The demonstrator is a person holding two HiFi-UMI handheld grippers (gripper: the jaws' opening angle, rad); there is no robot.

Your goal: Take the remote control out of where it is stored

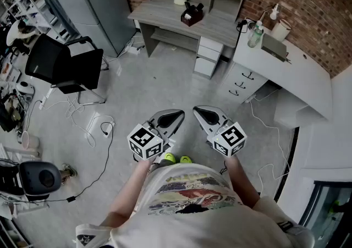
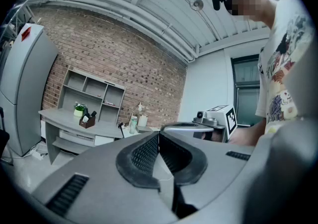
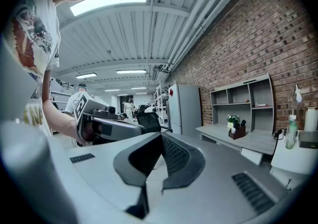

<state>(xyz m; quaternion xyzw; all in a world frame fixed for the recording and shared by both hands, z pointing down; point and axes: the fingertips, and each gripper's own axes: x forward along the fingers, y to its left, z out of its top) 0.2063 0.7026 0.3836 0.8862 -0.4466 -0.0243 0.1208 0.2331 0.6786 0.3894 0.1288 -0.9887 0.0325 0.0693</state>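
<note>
Tongs in both hands are pressed together and pinch nothing.

Head view: the left tongs (image 1: 177,116) and right tongs (image 1: 199,113) are held at the waist, tips leaning toward each other over the floor (image 1: 137,87). Well apart from them, on the grey bench (image 1: 165,13), stands a dark caddy (image 1: 191,18). Slim black pieces stand on end in it. One is probably the remote control (image 1: 189,8), though it is too small to be sure. The caddy lies straight ahead between the two tips, so neither hand looks nearer.

Left gripper view: the pads (image 2: 147,154) meet, and the caddy (image 2: 87,120) sits far off, left of the tips.

Right gripper view: the pads (image 3: 175,156) are shut, with the caddy (image 3: 238,131) far off to their right. Any reach needs a walk forward first, then a pull upward along the remote's upright length.
</note>
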